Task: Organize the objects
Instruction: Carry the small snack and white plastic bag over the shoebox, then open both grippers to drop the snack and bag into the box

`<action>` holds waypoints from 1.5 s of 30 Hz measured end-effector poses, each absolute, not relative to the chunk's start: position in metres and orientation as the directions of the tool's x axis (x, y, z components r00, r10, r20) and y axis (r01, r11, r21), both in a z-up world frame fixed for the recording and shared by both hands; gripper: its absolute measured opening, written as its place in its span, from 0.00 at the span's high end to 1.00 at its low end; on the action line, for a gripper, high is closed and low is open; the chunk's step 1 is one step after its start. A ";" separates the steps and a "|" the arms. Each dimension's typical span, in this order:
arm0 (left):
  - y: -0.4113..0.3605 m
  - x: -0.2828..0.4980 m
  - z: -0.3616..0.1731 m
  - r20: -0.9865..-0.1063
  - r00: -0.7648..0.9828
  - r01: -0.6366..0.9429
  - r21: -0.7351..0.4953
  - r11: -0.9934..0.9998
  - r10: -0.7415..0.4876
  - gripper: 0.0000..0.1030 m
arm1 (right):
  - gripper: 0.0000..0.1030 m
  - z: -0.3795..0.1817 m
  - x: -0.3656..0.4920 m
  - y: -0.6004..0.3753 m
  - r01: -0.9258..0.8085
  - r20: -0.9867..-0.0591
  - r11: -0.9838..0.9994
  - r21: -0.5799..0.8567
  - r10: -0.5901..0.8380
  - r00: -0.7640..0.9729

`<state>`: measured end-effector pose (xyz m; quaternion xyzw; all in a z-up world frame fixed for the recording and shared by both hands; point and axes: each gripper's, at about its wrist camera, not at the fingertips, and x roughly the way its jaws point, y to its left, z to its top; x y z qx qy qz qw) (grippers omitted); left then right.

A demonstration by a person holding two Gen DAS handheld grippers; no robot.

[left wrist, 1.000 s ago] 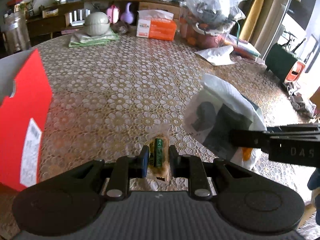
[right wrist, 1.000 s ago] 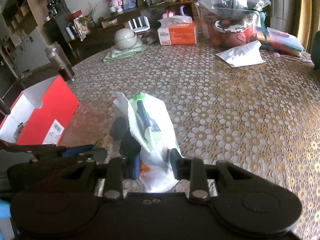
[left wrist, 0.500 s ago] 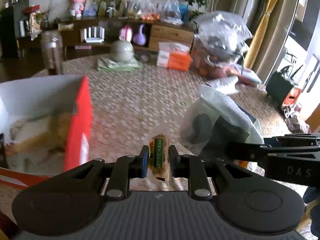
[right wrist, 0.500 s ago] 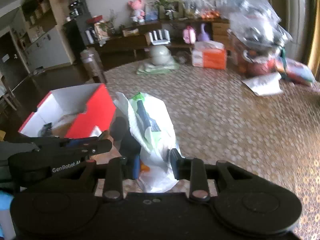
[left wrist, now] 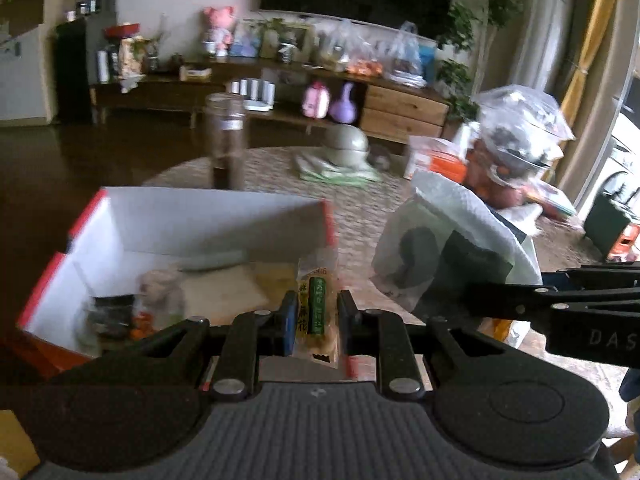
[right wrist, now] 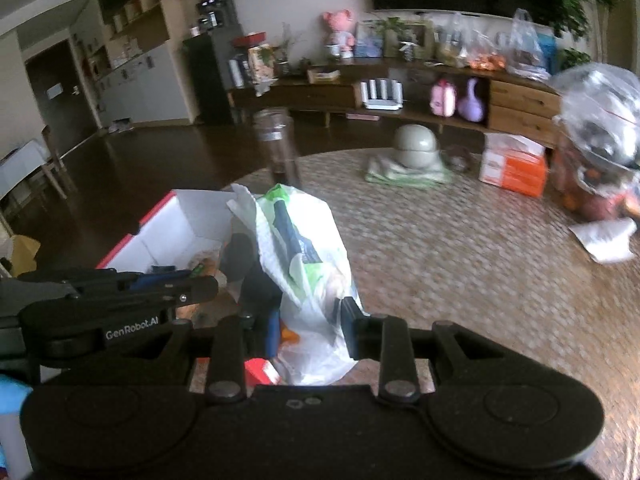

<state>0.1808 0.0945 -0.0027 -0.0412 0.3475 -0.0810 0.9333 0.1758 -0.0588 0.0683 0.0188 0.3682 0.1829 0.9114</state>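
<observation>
Lace-patterned cloth covers the round table (right wrist: 460,264). Ahead-left of both tools sits the open red box (left wrist: 120,240), white inside. Right gripper (right wrist: 308,328) is clamped on a white plastic bag (right wrist: 304,264) just beside the box. Left gripper (left wrist: 314,320) pinches a small snack packet (left wrist: 314,312) over the box's near edge.

The cardboard box (left wrist: 208,240) left of the tool is red outside and white inside. The clear snack packet (left wrist: 316,312) between its tips has a green label. The round table's cloth (right wrist: 480,264) has gold-and-white flowers.
</observation>
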 end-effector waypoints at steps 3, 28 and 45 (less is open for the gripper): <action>0.118 0.186 -0.001 -0.643 0.752 0.091 -0.115 0.989 -0.144 0.81 | 0.71 0.068 0.188 -0.038 -0.342 -0.670 0.926 0.162 0.357 0.651; 0.195 0.262 -0.071 -0.782 0.622 0.012 0.033 0.999 0.019 0.81 | 0.70 0.010 0.259 0.058 -0.415 -0.761 0.907 0.067 0.316 0.566; 0.196 0.262 -0.093 -0.840 0.542 0.000 0.030 1.000 0.025 0.76 | 0.52 0.008 0.246 0.056 -0.440 -0.758 0.896 0.062 0.329 0.564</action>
